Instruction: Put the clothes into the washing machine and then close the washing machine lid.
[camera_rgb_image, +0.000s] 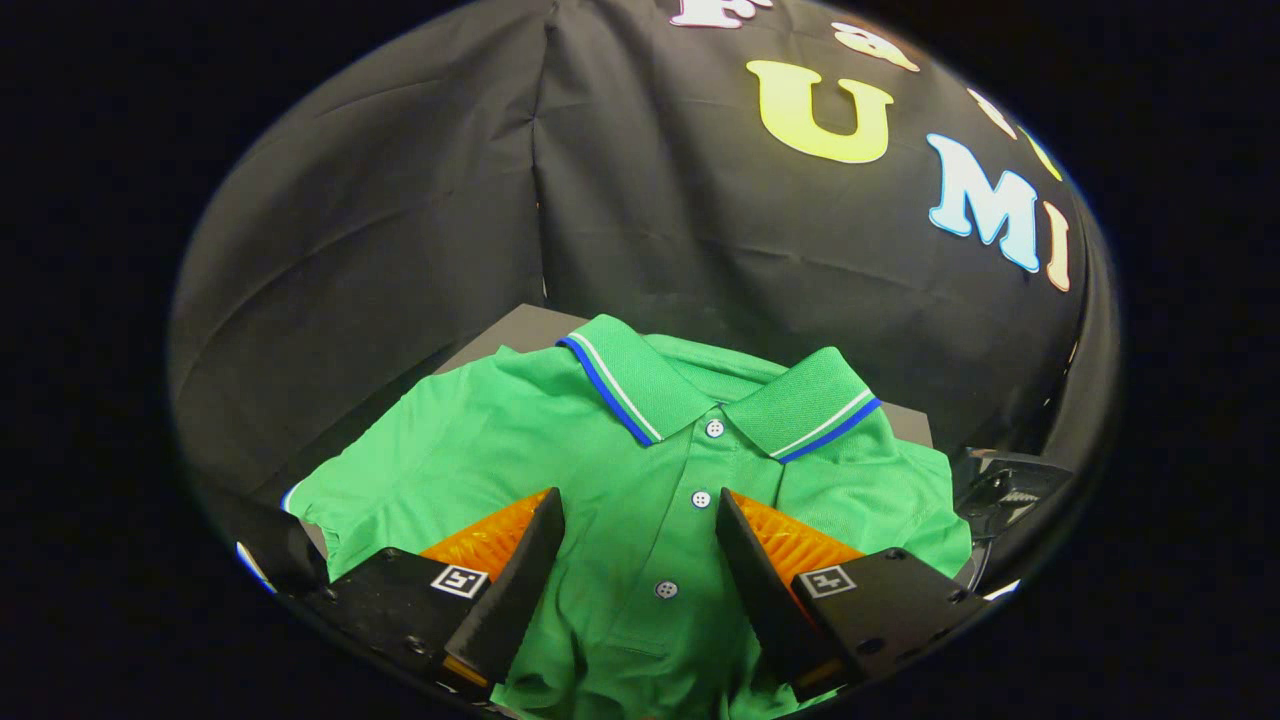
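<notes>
Gripper (636, 508) fingers spread wide, nothing clamped; gap between them sits over the green polo shirt (560, 450) placket, open path straight ahead to the collar. Shirt covers most of the dark platform (520, 325). Beyond it the black cloth wall (400, 220) closes off the back and the side. A dark object (1005, 490) sits just beside the shirt's far sleeve.

No brand, label or number can be read on the green polo shirt (640, 480). Each finger of the gripper (640, 515) bears a small square black-and-white marker, a coded pattern rather than legible text.
</notes>
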